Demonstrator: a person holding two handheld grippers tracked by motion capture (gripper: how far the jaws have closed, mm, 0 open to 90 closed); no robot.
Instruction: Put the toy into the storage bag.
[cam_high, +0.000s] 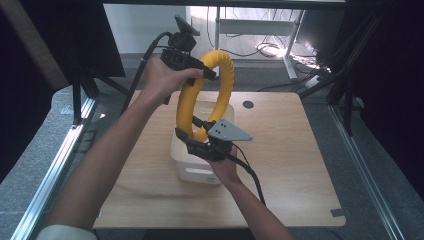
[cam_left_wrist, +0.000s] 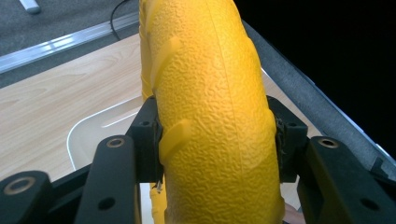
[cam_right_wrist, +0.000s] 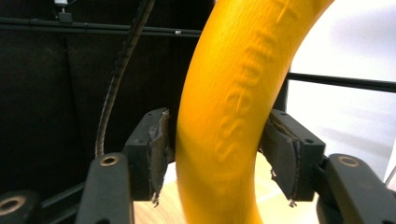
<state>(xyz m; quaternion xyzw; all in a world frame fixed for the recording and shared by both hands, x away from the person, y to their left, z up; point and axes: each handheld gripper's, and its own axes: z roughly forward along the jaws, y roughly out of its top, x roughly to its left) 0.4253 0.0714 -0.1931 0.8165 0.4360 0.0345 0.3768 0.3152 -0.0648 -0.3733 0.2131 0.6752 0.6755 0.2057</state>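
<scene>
- A yellow ring (cam_high: 204, 95) stands upright above a white box (cam_high: 192, 165) on the surface (cam_high: 280, 160).
- Left hand-held gripper (cam_high: 205, 70) clenches its top.
- Right hand-held gripper (cam_high: 195, 132), nearer the box, straddles its lower arc, released.

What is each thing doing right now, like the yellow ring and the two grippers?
Yellow ring: upright, lifted above the white bin.
Left gripper: shut on the ring's upper part.
Right gripper: open around the ring's lower part, pads apart from it.
White bin: standing on the wooden table.
</scene>
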